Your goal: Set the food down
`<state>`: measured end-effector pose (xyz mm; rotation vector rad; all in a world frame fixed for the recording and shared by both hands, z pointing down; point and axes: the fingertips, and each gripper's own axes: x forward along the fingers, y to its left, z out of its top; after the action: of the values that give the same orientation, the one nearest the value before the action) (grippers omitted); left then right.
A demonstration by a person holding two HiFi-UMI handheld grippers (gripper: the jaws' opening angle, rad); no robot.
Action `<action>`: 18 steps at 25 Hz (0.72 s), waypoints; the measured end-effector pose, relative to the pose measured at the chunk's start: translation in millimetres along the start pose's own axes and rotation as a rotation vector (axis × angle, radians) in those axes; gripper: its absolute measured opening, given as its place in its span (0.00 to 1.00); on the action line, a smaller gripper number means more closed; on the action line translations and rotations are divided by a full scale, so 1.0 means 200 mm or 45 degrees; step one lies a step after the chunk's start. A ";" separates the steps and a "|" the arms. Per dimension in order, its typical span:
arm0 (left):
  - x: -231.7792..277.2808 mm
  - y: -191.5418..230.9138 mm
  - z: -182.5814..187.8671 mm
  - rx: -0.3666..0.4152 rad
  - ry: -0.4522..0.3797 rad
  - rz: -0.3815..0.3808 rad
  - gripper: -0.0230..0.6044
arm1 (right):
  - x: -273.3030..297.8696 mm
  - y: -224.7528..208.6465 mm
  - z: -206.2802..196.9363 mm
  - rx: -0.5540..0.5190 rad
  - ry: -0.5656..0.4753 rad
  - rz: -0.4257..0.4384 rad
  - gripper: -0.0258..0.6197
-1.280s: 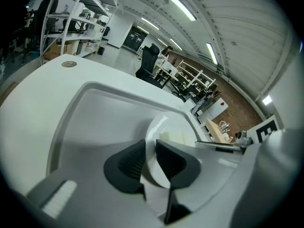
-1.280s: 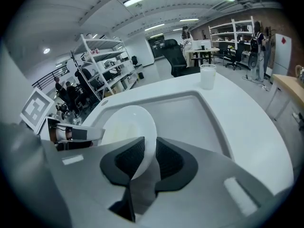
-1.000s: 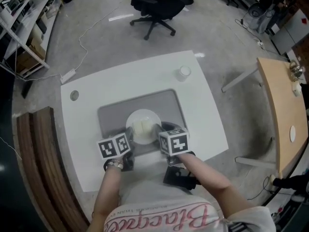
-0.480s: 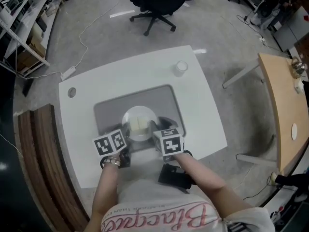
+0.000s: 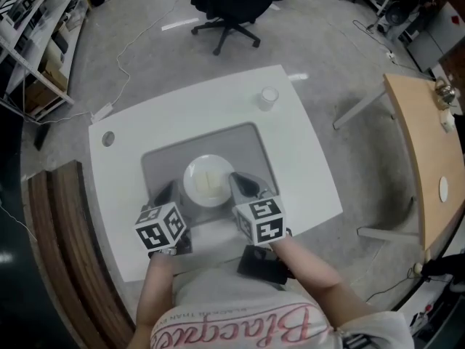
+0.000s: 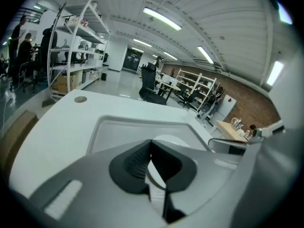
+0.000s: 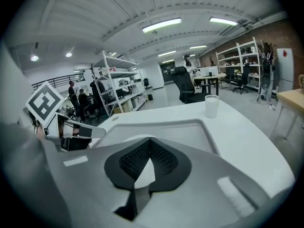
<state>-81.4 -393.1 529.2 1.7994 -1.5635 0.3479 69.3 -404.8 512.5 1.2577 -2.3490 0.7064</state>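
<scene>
The food [image 5: 210, 183] is a small, pale cream-yellow portion. It looks like two flat, blocky pieces lying side by side, but it is too small in the head view to tell what kind it is. It lies flat in the middle of a round white plate [image 5: 190, 185]. The plate sits level on the near half of a grey rectangular mat [image 5: 247, 147], which lies on the white surface [image 5: 305, 166].

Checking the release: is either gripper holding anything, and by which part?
Nothing is held. The left gripper and right gripper are both shut and empty; the round white plate sits on the grey mat.
</scene>
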 end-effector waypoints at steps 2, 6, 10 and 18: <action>-0.04 -0.06 0.02 0.072 -0.044 -0.052 0.03 | -0.02 0.04 0.02 -0.039 -0.027 0.013 0.04; -0.12 -0.15 0.06 0.175 -0.117 -0.160 0.03 | -0.09 0.13 0.08 -0.099 -0.118 0.039 0.04; -0.19 -0.19 0.07 0.197 -0.146 -0.221 0.03 | -0.16 0.20 0.12 -0.116 -0.192 0.052 0.04; -0.38 -0.30 0.14 0.247 -0.269 -0.353 0.03 | -0.32 0.29 0.11 -0.113 -0.235 0.014 0.04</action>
<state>-49.1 -353.0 441.9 2.2336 -1.4308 0.1868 51.8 -349.6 445.2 1.3220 -2.5056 0.5018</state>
